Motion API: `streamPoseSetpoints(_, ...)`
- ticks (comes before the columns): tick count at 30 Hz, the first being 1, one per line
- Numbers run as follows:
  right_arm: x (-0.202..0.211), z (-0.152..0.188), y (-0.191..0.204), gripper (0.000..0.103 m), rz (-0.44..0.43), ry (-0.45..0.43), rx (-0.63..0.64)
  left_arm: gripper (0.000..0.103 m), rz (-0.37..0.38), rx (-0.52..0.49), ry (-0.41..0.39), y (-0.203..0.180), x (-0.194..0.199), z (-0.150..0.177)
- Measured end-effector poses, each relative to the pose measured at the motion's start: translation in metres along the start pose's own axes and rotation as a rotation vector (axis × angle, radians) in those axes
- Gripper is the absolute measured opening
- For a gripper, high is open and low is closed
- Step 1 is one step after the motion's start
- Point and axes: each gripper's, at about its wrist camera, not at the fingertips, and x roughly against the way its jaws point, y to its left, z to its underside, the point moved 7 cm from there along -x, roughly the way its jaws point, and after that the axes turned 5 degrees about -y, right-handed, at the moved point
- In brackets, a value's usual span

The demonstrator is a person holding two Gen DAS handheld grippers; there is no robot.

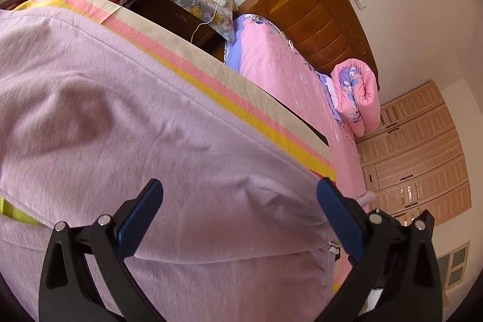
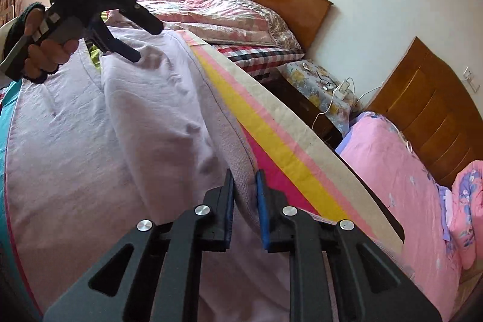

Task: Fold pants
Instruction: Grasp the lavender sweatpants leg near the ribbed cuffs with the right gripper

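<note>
The lilac pants (image 1: 126, 116) lie spread on the striped bedsheet (image 1: 229, 86). My left gripper (image 1: 240, 195) is open just above the pants, its blue pads wide apart with nothing between them. It also shows in the right wrist view (image 2: 120, 41), held by a gloved hand over the far end of the pants (image 2: 114, 122). My right gripper (image 2: 245, 174) is shut on the ribbed waistband edge (image 2: 241, 159) of the pants, next to the sheet's pink and yellow stripes (image 2: 271, 147).
A folded floral quilt (image 2: 211, 8) and a checked pillow lie at the head of this bed. A dark nightstand (image 1: 178, 17) with chargers stands between the beds. A second bed with a pink cover (image 1: 280, 68), rolled quilt and wooden headboard lies beyond. Wardrobe doors (image 1: 416, 153) stand behind.
</note>
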Motion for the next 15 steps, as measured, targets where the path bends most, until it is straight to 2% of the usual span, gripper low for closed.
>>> streamPoseSetpoints(3, 0.044, 0.008, 0.066, 0.017, 0.013, -0.028, -0.009, 0.101, 0.012, -0.01, -0.039, -0.001, 0.035, 0.027)
streamPoseSetpoints(6, 0.056, 0.035, 0.113, 0.022, -0.015, -0.007, -0.133, 0.098, -0.011, -0.035, -0.024, 0.011, 0.051, 0.059)
streamPoseSetpoints(7, 0.054, 0.046, 0.121, 0.032, -0.02, 0.008, -0.182, 0.096, -0.035, -0.038, -0.014, 0.018, 0.05, 0.069)
streamPoseSetpoints(8, 0.052, 0.058, 0.124, 0.047, -0.011, 0.028, -0.247, 0.087, -0.057, -0.034, 0.004, 0.025, 0.048, 0.077)
streamPoseSetpoints(9, 0.052, 0.069, 0.124, 0.053, -0.009, 0.048, -0.328, 0.078, -0.073, -0.028, 0.023, 0.034, 0.046, 0.086)
streamPoseSetpoints(11, 0.067, 0.085, 0.118, 0.056, -0.006, 0.03, -0.52, 0.074, -0.089, -0.024, 0.041, 0.045, 0.049, 0.095)
streamPoseSetpoints(15, 0.116, 0.125, 0.104, 0.056, 0.007, -0.086, -0.925, 0.076, -0.083, -0.037, 0.011, 0.061, 0.07, 0.108)
